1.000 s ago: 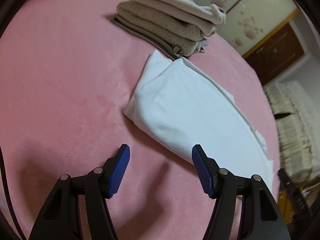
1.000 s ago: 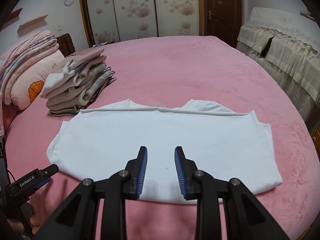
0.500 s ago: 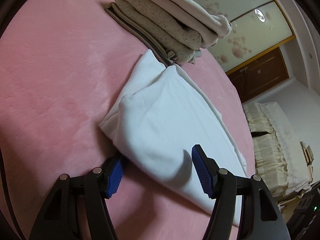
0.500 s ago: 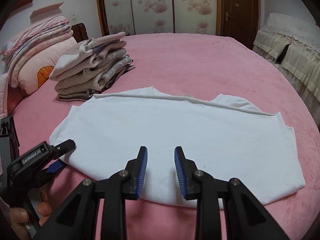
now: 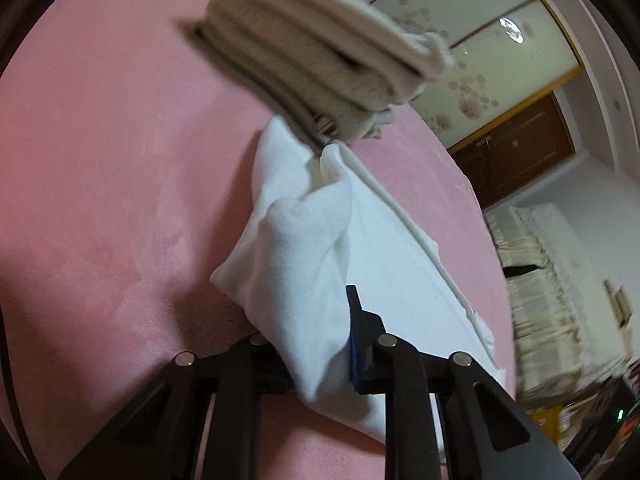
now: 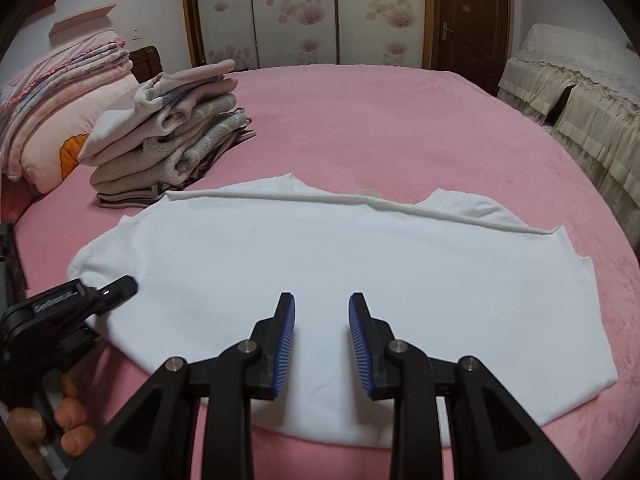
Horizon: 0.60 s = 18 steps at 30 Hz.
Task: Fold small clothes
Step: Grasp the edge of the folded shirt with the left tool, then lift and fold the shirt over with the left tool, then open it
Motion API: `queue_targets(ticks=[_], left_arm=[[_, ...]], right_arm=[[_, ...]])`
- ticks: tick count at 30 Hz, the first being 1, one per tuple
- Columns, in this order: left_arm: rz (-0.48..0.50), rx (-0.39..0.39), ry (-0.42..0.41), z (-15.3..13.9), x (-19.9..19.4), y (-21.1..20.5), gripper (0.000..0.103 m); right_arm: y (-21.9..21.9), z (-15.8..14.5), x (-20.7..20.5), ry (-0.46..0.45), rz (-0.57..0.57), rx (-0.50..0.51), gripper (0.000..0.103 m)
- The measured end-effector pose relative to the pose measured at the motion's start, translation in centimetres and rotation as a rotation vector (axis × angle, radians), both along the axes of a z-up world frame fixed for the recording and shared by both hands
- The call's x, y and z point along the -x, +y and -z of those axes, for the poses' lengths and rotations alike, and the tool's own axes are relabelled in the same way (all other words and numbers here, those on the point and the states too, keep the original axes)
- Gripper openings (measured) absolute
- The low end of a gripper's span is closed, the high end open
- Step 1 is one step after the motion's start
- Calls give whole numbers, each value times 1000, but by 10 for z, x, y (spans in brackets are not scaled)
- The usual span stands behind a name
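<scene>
A white garment (image 6: pixel 320 264) lies folded lengthwise on the pink bed (image 6: pixel 400 128). My left gripper (image 5: pixel 320 344) is shut on the garment's left end (image 5: pixel 304 264), which bunches up between its jaws; it also shows in the right wrist view (image 6: pixel 100 292) at the garment's left end. My right gripper (image 6: pixel 322 340) is partly open and empty, hovering over the garment's near edge at the middle.
A stack of folded grey and beige clothes (image 6: pixel 168 136) stands on the bed just beyond the garment's left end, also in the left wrist view (image 5: pixel 320 52). Pillows (image 6: pixel 60 100) lie at far left. A draped sofa (image 6: pixel 580 80) stands right of the bed.
My left gripper moved forward onto the garment's left end and closed on it, bunching the cloth. My right gripper came slightly closer to the garment, its opening unchanged.
</scene>
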<state>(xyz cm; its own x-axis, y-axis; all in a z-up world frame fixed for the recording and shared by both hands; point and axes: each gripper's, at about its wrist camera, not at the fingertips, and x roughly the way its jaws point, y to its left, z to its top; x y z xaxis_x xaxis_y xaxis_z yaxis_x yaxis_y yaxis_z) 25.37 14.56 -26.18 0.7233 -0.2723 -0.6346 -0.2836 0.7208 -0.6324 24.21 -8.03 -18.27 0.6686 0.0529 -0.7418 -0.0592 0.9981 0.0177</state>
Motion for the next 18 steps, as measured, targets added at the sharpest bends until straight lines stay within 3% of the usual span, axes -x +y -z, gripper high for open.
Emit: queue_targets(ticks=[7, 10, 18], left_arm=[[12, -162, -84, -41, 10, -21, 14], [11, -190, -102, -53, 12, -27, 14], [61, -323, -189, -97, 8, -65, 14]], right_arm=[[-9, 8, -24, -22, 22, 24, 15], [-9, 28, -36, 29, 16, 50, 9], [-6, 44, -38, 50, -7, 65, 9]])
